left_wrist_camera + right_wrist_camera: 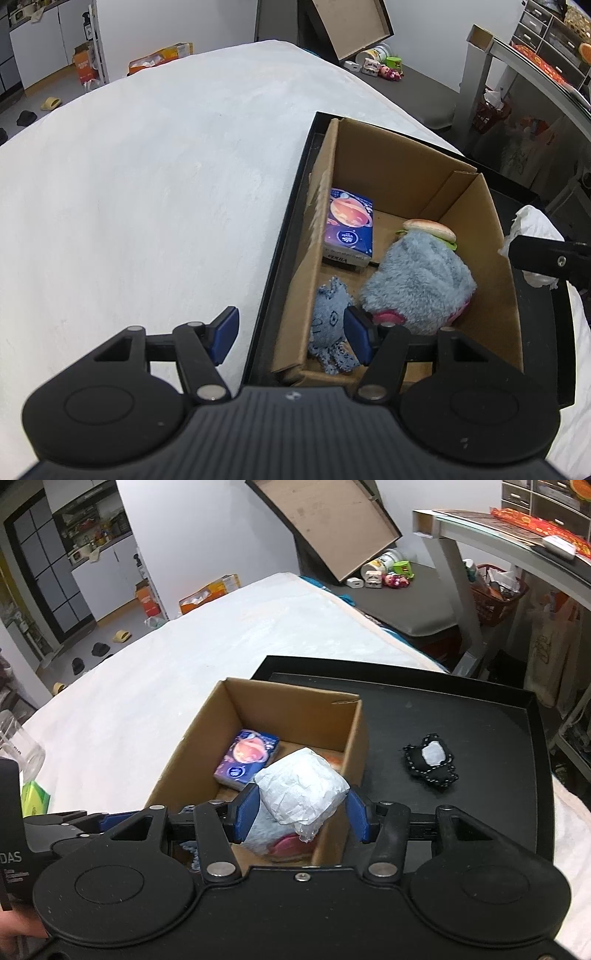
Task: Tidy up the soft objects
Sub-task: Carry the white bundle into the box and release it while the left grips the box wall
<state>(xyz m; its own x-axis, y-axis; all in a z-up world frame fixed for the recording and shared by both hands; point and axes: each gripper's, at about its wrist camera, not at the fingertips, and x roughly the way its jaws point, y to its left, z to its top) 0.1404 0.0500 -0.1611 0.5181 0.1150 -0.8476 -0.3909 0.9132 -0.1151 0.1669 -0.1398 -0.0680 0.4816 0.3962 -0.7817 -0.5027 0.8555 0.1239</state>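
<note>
Right gripper point(301, 814), lower centre, pinching white wrapped bundle point(303, 788) above cardboard box point(295, 707). Left gripper point(291, 334), bottom of frame, spread and empty over box edge. Inside: grey plush point(421, 284), blue plush point(332, 325), tissue pack point(349, 230).

My left gripper point(291, 334) hangs open over the cardboard box point(391, 173), where a grey plush toy point(421, 280) lies beside a tissue pack point(349, 230).

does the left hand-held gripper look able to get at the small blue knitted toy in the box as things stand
Probably yes. The left hand-held gripper is empty, and the small blue toy lies just ahead of it in the open-topped cardboard box; only the box's near wall stands between.
</note>
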